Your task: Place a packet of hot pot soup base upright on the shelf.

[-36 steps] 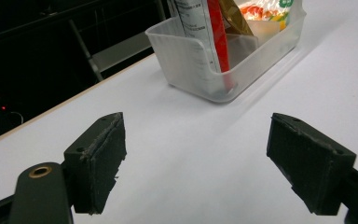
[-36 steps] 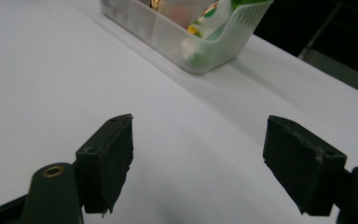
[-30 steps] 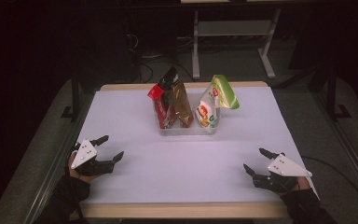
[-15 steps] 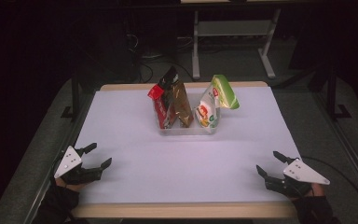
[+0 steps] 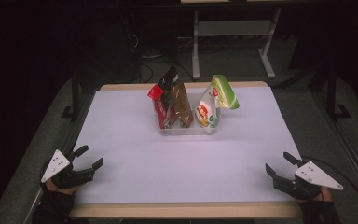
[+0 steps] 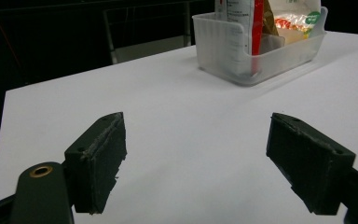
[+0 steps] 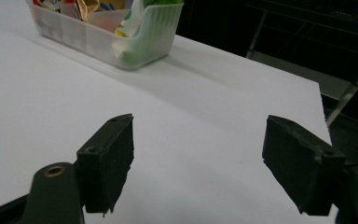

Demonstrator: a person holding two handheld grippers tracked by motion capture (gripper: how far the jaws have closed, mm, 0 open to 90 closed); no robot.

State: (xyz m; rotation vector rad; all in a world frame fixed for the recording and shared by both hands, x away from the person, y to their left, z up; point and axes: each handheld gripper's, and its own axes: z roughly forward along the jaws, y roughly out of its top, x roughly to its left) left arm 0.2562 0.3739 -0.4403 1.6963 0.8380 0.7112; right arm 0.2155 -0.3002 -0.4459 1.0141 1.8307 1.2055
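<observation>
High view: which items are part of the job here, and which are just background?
In play:
clear plastic bin
red snack bag
brown snack bag
green and white snack bag
left gripper, open, holding nothing
right gripper, open, holding nothing

Just there:
white table
metal stand on the floor behind the table
cables on the floor

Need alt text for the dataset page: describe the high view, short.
A clear bin of upright snack bags stands at the middle of a white table. An open left gripper and open right gripper sit at the near corners, both empty and far from the bin.
</observation>
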